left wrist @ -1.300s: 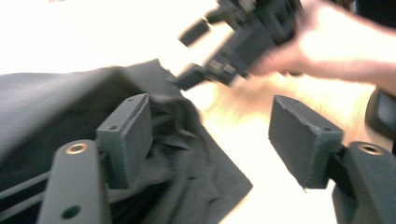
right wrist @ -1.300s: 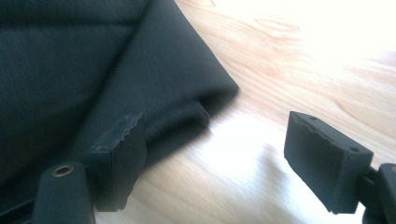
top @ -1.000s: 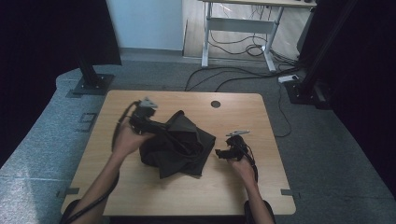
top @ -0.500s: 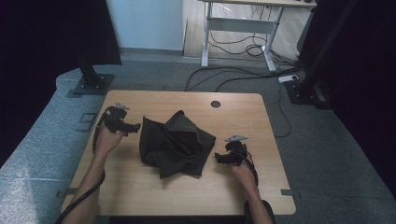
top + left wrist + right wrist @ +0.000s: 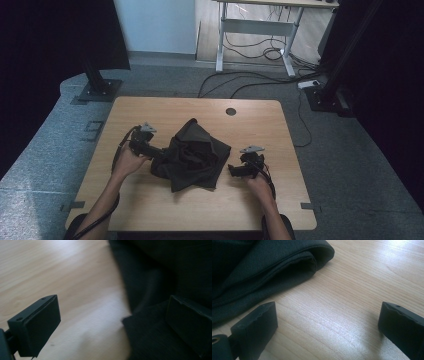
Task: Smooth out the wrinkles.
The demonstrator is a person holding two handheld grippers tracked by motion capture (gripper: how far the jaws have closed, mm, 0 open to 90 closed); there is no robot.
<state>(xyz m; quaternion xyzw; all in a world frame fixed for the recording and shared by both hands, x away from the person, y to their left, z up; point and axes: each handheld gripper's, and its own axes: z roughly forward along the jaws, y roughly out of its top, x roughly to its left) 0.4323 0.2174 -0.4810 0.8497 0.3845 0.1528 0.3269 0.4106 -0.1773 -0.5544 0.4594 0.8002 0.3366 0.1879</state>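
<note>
While a crumpled black fabric garment (image 5: 192, 156) lies bunched at the middle of the light wooden table (image 5: 150, 210), the left hand-held gripper (image 5: 159, 153) sits at its left edge, jaws wide apart, one over bare wood and one over the cloth, nothing gripped. The right hand-held gripper (image 5: 232, 169) rests just beside the garment's right edge; its jaws have just been opening and stand wide over bare wood, empty.

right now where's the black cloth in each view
High view: black cloth bunched at the table's middle, between both grippers.
Left gripper view: cloth on the right side, top to bottom.
Right gripper view: cloth in the upper left.
Shared landmark: the pale wooden table.
</note>
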